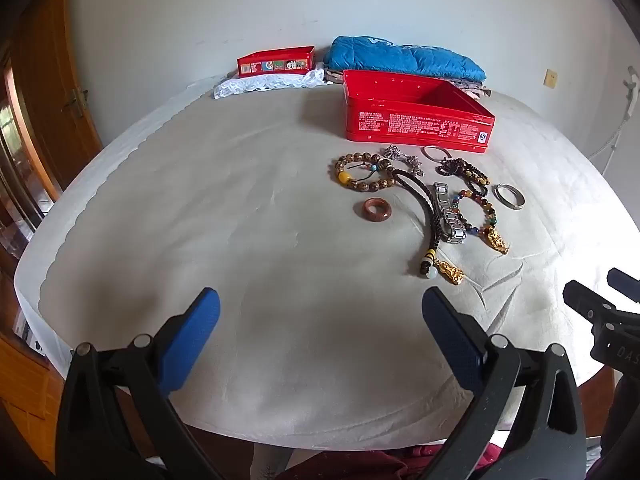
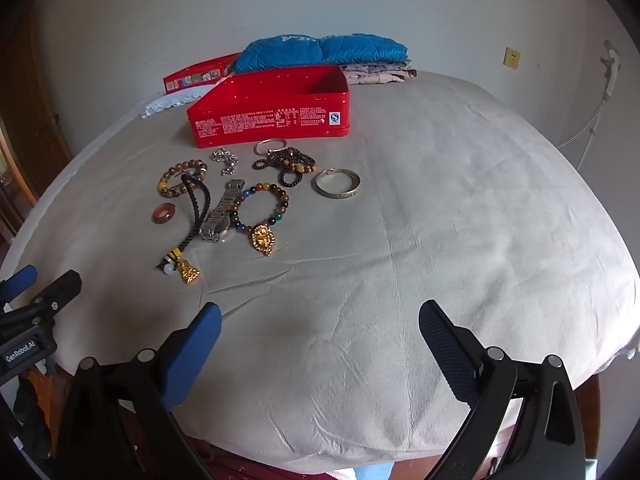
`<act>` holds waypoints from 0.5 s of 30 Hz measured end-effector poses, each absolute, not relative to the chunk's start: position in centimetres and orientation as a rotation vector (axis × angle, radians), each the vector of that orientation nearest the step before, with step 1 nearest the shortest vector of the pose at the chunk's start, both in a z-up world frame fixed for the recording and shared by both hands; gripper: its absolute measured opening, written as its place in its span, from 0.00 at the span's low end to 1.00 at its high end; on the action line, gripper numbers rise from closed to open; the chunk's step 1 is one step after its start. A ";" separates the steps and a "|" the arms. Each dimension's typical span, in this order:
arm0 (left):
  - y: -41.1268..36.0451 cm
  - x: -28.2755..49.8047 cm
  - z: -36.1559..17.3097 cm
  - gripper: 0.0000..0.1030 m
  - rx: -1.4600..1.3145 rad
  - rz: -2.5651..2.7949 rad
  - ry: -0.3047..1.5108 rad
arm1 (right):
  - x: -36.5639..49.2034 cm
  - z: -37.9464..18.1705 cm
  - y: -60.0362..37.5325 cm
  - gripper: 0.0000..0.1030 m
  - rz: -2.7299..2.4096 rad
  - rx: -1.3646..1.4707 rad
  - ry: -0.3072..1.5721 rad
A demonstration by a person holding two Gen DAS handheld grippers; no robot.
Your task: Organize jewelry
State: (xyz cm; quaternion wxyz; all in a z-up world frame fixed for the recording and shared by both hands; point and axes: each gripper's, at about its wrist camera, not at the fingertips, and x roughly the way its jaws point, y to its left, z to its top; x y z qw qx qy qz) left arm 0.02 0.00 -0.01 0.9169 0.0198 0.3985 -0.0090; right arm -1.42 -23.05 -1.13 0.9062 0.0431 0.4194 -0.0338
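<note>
An open, empty red tin box [image 1: 416, 122] [image 2: 272, 118] stands on the cloth-covered table. In front of it lies a cluster of jewelry: a brown bead bracelet [image 1: 362, 172] [image 2: 178, 182], a brown stone ring [image 1: 375, 211] [image 2: 164, 213], a black cord with gold charm [image 1: 448, 274] [image 2: 188, 272], a metal watch [image 1: 450, 216] [image 2: 220, 216], a multicolour bead bracelet with gold pendant [image 1: 494, 236] [image 2: 263, 238], a silver bangle [image 1: 510, 197] [image 2: 338, 185]. My left gripper [image 1: 320, 318] and right gripper [image 2: 320, 330] are open and empty near the table's front edge.
A second red tin [image 1: 276, 61] [image 2: 196, 74] sits at the back on white lace [image 1: 264, 85]. Folded blue quilted cloth [image 1: 400, 58] [image 2: 320, 52] lies behind the box. A wooden door [image 1: 44, 92] is at left. The beige cloth [image 2: 460, 200] is bare to the right.
</note>
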 end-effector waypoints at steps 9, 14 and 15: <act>0.0 0.1 0.0 0.97 0.043 -0.017 0.816 | -1.4 -1.2 -23.0 0.96 -0.071 0.087 0.862; 0.0 0.1 0.0 0.97 0.045 -0.016 0.816 | -1.3 -1.3 -22.9 0.96 -0.069 0.089 0.863; 0.0 0.0 0.0 0.97 0.046 -0.016 0.816 | -1.3 -1.3 -22.9 0.96 -0.069 0.088 0.863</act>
